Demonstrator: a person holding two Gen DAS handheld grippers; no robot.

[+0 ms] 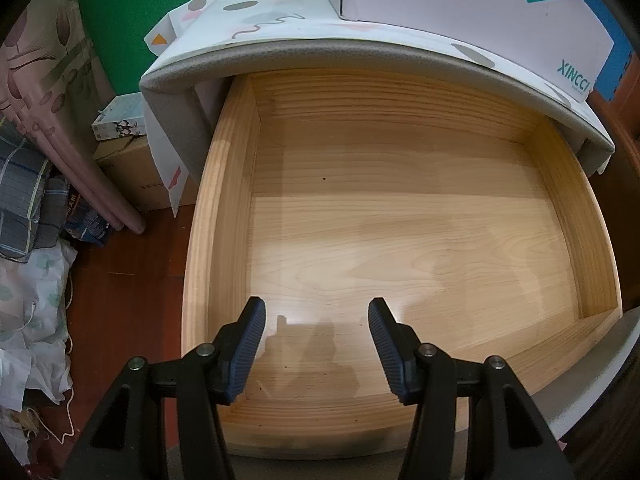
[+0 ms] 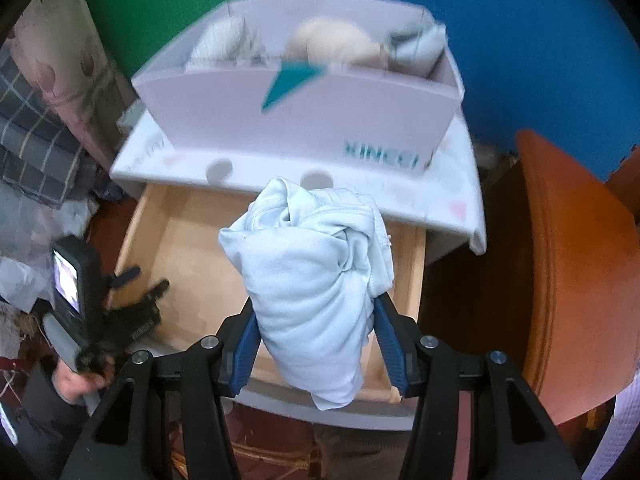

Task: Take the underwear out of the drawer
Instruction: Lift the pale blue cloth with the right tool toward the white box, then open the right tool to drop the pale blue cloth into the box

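Left gripper (image 1: 316,320): fingers spread wide, holding nothing, hovering over bare floor of wooden drawer (image 1: 400,216)
Right gripper (image 2: 316,320): blue pads (image 2: 251,336) closed onto pale blue underwear (image 2: 316,280), bundle lifted above the drawer (image 2: 180,248)
White box (image 2: 304,120): on cabinet top behind, folded garments inside
Handling note: keep the squeeze firm and carry the loose hem clear of the front rim
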